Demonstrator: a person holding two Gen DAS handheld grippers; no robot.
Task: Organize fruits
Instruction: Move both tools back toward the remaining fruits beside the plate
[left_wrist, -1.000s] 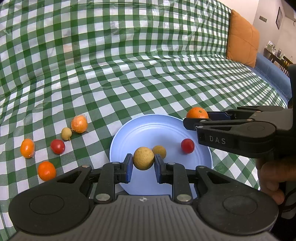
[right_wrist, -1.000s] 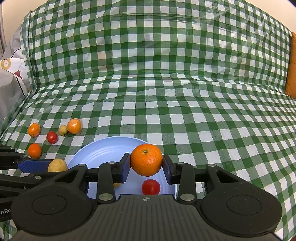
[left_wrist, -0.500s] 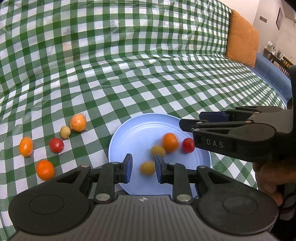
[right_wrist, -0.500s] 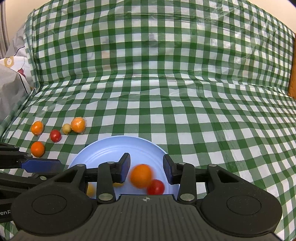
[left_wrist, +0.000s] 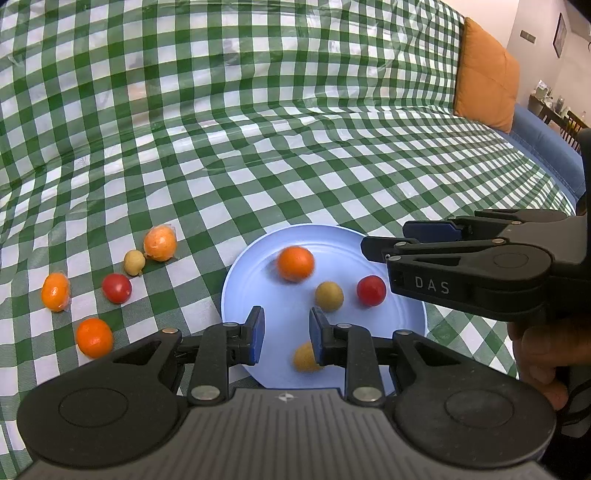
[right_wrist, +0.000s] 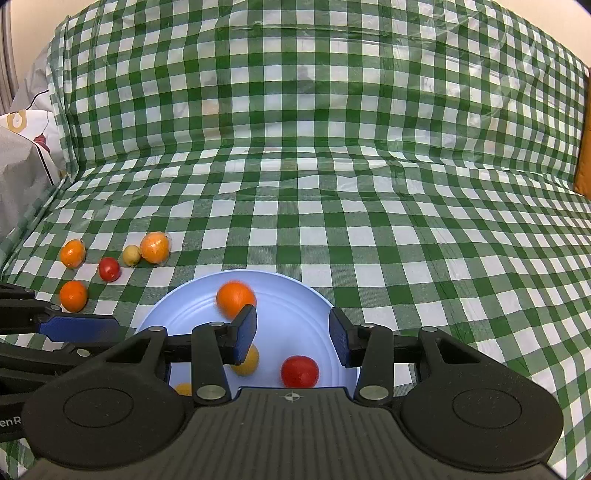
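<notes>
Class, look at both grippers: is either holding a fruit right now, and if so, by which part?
Neither. The left gripper and right gripper are both open and empty; the orange lies loose on the blue plate.

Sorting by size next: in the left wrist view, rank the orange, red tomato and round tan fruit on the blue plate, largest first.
1. Orange, slightly blurred.
2. and 3. Red tomato and round tan fruit look alike in size; no ranking between them.
All lie on the blue plate.

Four fruits (left_wrist: 295, 263) crowd the plate (left_wrist: 255, 280) beneath tongs (left_wrist: 286, 330).
</notes>
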